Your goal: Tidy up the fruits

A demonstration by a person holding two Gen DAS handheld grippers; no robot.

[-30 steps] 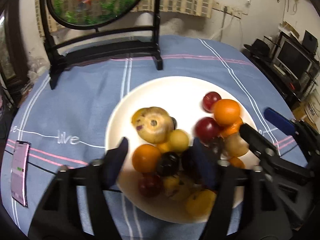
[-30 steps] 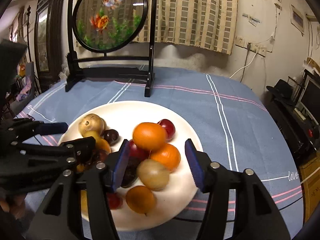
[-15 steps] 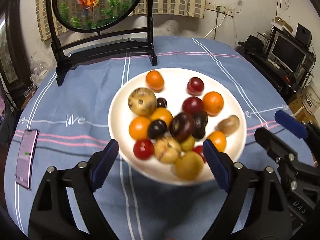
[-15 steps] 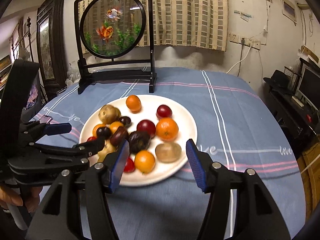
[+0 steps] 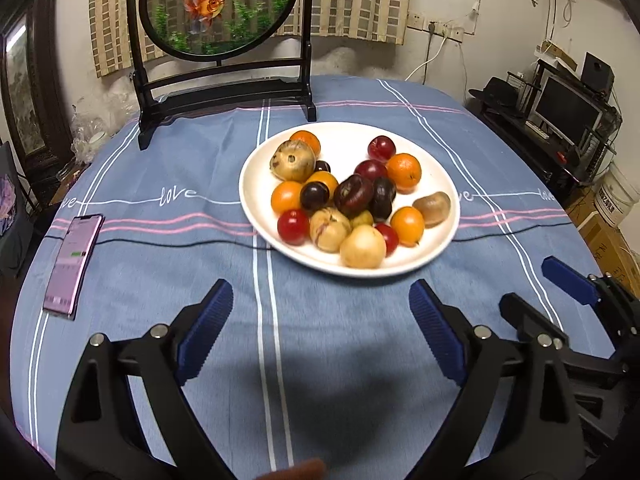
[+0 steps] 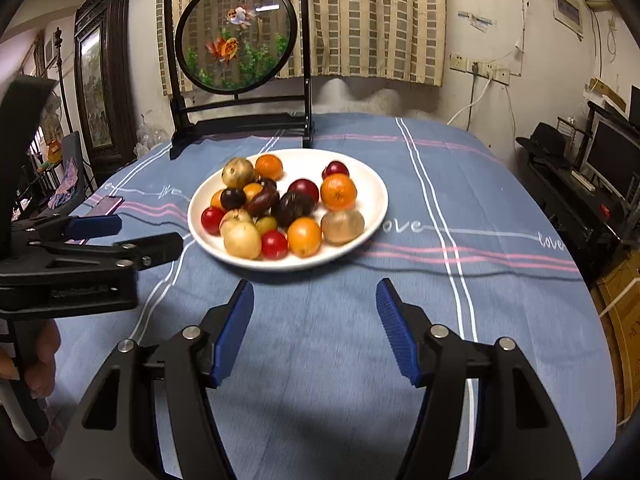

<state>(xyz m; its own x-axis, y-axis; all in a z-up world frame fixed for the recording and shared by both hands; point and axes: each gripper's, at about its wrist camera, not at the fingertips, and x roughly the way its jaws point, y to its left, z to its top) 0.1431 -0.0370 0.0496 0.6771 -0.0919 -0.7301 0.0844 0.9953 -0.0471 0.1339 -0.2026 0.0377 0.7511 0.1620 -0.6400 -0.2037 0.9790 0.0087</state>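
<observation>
A white plate (image 5: 444, 240) holds several mixed fruits: oranges (image 5: 404, 167), red plums (image 5: 381, 148), dark plums (image 5: 354, 195) and pale yellow fruits (image 5: 362, 247). The plate shows in the right wrist view too (image 6: 374, 188). My left gripper (image 5: 320, 300) is open and empty, hovering over the cloth in front of the plate. My right gripper (image 6: 316, 300) is open and empty, also in front of the plate. The right gripper appears at the right edge of the left wrist view (image 5: 544, 300). The left gripper appears at the left of the right wrist view (image 6: 132, 236).
A blue tablecloth (image 5: 340, 340) with white and pink stripes covers the table. A phone (image 5: 74, 262) lies at the left. A black-framed round goldfish screen (image 5: 224, 8) stands behind the plate. A thin black cable (image 5: 160, 242) runs across the cloth. Furniture and a monitor (image 5: 566, 110) stand at the right.
Both grippers have pulled back and up from over the fruits, away from the plate. The fruits lie spread on the plate, and both grippers stay open and empty.
</observation>
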